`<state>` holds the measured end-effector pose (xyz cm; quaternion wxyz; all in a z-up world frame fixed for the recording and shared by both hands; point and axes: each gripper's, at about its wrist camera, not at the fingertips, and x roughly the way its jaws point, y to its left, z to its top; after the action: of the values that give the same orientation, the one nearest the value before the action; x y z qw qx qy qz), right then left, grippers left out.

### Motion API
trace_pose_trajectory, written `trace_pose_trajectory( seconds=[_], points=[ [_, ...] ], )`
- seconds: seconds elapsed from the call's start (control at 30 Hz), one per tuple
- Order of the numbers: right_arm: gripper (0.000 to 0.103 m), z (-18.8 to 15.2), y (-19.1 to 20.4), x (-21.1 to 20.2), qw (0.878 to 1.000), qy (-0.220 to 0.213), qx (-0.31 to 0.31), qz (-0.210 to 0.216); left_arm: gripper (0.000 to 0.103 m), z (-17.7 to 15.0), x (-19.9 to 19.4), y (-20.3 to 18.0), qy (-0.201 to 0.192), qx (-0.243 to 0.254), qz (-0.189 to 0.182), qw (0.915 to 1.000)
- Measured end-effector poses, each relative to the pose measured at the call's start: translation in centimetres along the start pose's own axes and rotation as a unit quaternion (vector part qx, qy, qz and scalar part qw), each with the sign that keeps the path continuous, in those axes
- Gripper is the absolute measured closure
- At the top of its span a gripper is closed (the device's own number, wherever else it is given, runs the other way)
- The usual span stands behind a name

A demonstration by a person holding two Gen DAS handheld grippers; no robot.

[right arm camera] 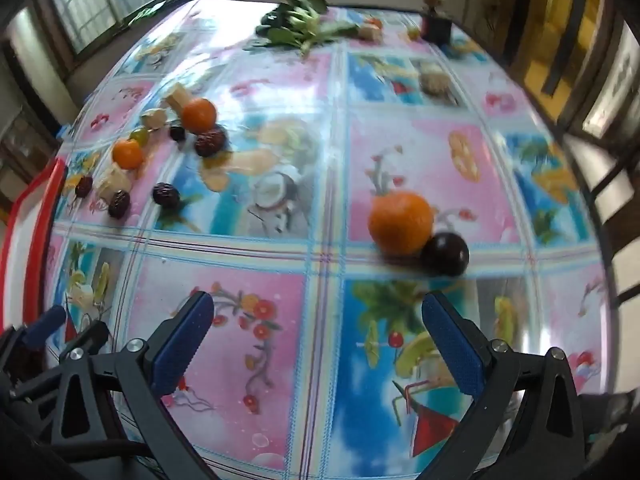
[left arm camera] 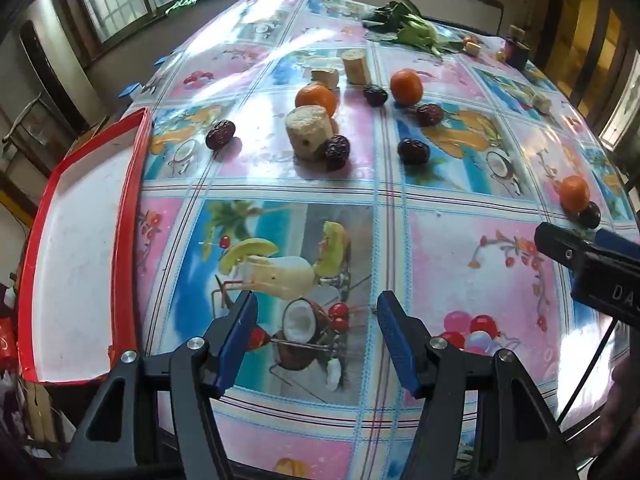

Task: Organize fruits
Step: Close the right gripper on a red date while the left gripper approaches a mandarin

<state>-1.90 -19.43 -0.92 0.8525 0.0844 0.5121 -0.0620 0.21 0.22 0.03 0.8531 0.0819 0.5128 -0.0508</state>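
Note:
Fruit lies scattered on the printed tablecloth. In the left wrist view I see two tangerines (left arm camera: 316,99) (left arm camera: 406,87), several dark red dates (left arm camera: 220,134) and pale banana chunks (left arm camera: 309,132) in the middle distance. My left gripper (left arm camera: 316,312) is open and empty, well short of them. In the right wrist view a tangerine (right arm camera: 401,222) touches a dark plum (right arm camera: 445,255) just ahead of my right gripper (right arm camera: 316,312), which is open with nothing between its fingers. The right gripper (left arm camera: 592,264) also shows at the right edge of the left wrist view.
A red-rimmed white tray (left arm camera: 132,200) lies empty at the table's left edge, also seen as the tray (right arm camera: 42,216) in the right wrist view. Leafy greens (left arm camera: 408,24) and a small dark pot (left arm camera: 518,50) sit at the far side. Windows line the back wall.

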Motion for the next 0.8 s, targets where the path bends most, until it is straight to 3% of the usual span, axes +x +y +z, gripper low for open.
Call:
trace_pose_trajectory(
  seconds=[0.37,0.8],
  points=[
    [0.000,0.5,3.6,-1.0,1.000,-0.015,-0.021,-0.008,0.041,0.7,0.6,1.5,-0.009,0.011,-0.017,0.9998],
    [0.000,-0.1,4.3,-0.5,1.000,0.000,0.000,-0.026,0.041,1.3,1.9,2.7,0.019,0.014,-0.034,0.9991]
  ],
)
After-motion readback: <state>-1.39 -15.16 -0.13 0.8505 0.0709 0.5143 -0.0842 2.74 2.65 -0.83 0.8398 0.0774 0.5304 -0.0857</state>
